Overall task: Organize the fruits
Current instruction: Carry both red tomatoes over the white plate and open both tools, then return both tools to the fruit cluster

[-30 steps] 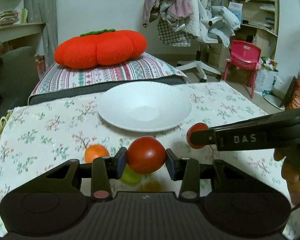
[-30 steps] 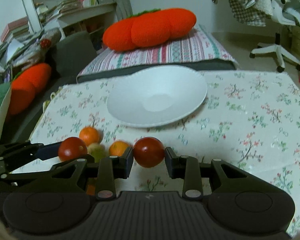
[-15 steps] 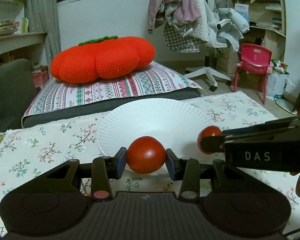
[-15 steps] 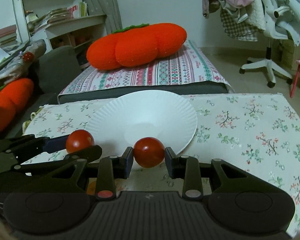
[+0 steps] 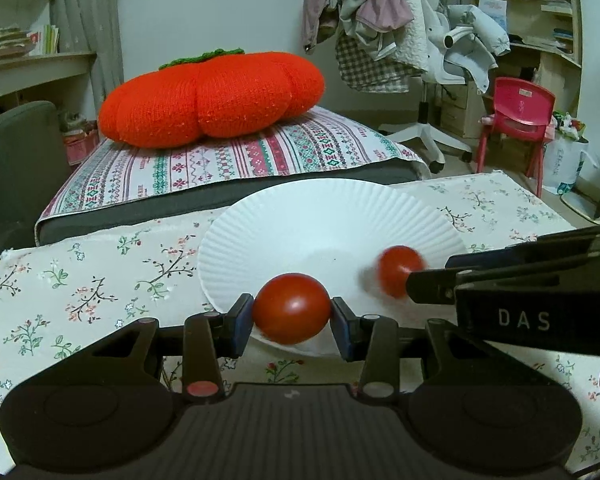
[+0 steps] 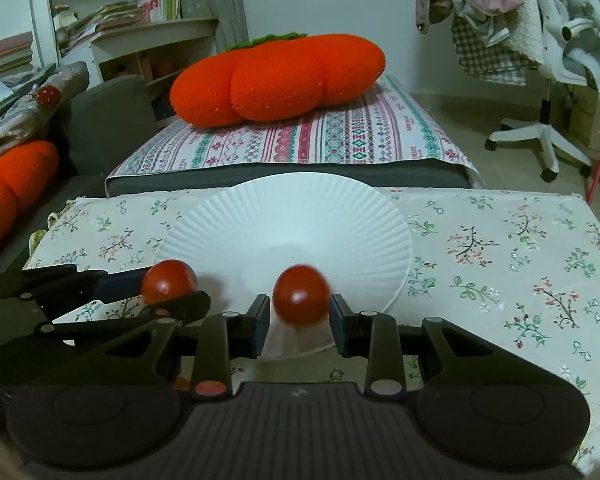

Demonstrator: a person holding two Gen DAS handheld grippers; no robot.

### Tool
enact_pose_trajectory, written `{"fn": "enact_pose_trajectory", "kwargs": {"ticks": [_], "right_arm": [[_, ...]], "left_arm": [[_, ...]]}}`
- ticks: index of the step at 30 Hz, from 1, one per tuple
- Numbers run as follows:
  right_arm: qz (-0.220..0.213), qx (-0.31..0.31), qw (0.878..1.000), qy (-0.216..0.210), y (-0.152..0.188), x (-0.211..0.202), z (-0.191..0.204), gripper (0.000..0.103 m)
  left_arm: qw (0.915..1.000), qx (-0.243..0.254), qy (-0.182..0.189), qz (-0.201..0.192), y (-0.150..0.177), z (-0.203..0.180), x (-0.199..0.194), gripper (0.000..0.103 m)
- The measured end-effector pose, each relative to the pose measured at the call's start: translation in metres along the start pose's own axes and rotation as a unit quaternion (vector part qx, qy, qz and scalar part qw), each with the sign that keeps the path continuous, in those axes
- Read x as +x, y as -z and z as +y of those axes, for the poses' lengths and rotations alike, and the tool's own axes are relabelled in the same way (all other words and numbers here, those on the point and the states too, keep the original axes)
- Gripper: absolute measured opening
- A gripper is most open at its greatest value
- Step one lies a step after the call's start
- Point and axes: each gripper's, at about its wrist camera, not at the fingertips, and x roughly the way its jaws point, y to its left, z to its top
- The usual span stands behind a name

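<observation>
You had just one readable mark: white caps "DAS", printed on the black side of the right gripper (image 5: 410, 276), seen in the left wrist view near the pic's right edge. Book spines and papers on the shelves at the back were too small and blurred to read. Nothing legible in the right wrist view.

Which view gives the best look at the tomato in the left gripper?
The left wrist view: the tomato sits sharp and central between the left gripper pads. The right wrist view shows it smaller, at the side, its lower edge hidden behind a finger.
</observation>
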Motion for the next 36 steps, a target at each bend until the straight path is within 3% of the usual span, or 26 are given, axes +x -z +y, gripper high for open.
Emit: {"fn": "enact_pose_trajectory", "kwargs": {"ticks": [7,12,15,19,21,26,29,36], "right_arm": [[-0.004,0.008,1.0,-0.001,-0.004,-0.007,-0.002,0.032],[-0.015,0.042,0.999,-0.007,-0.012,-0.019,-0.017,0.053],[-0.009,0.052,0.999,-0.001,-0.012,-0.019,-0.022,0.055],[-0.012,0.074,0.997,-0.003,-0.015,-0.022,-0.03,0.068],[-0.014,0.089,0.996,-0.011,-0.015,-0.026,-0.034,0.07],[-0.012,0.121,0.991,-0.052,-0.012,-0.039,-0.038,0.089],[-0.009,0.117,0.991,-0.061,-0.01,-0.044,-0.034,0.096],[-0.001,0.082,0.993,-0.09,-0.006,-0.055,-0.019,0.102]], "left_arm": [[0.9997,-0.022,0.013,0.0,-0.007,0.009,-0.006,0.028],[0.9988,-0.047,0.015,-0.003,-0.013,0.021,-0.016,0.039],[0.9983,-0.058,0.012,0.002,-0.016,0.026,-0.019,0.04],[0.9975,-0.07,0.004,0.009,-0.019,0.034,-0.025,0.042],[0.9968,-0.078,0.004,0.015,-0.018,0.037,-0.029,0.044],[0.9958,-0.088,-0.007,0.026,-0.015,0.044,-0.043,0.051],[0.9948,-0.095,-0.018,0.032,-0.012,0.051,-0.052,0.052],[0.9911,-0.121,-0.025,0.05,0.008,0.063,-0.076,0.056]]}}
